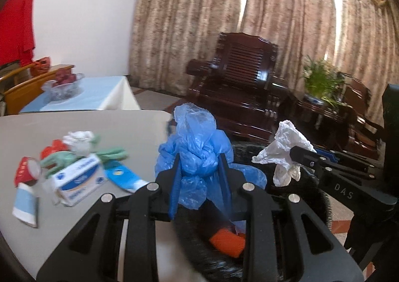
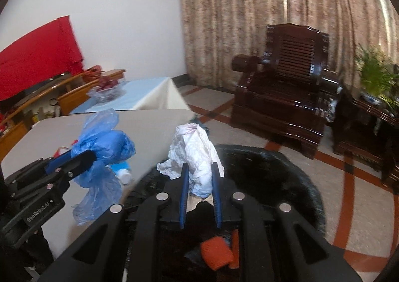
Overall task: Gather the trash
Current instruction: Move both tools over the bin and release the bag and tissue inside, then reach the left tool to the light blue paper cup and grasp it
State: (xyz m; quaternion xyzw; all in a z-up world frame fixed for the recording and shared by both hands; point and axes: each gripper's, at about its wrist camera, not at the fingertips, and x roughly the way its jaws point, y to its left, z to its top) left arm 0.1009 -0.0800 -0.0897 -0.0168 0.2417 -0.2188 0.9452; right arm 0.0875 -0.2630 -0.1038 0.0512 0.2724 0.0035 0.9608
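A blue plastic bag [image 1: 197, 154] is clamped in the left gripper [image 1: 199, 172], crumpled white paper [image 2: 197, 157] in the right gripper [image 2: 199, 177], above a black bin [image 2: 269, 177]; left lies a littered grey table [image 1: 99, 127], ahead curtains [image 1: 199, 20].

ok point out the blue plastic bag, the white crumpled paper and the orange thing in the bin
blue plastic bag [image 1: 197, 157], left wrist view, knotted middle
white crumpled paper [image 2: 197, 152], right wrist view, upper bulge
orange thing [image 2: 216, 252], right wrist view, top face

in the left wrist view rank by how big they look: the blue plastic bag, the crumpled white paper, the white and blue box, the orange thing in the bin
1. Crumpled blue plastic bag, though it sits closest to the camera.
2. Crumpled white paper and white and blue cardboard box: too alike to rank.
3. Orange item in the black bin, partly hidden.
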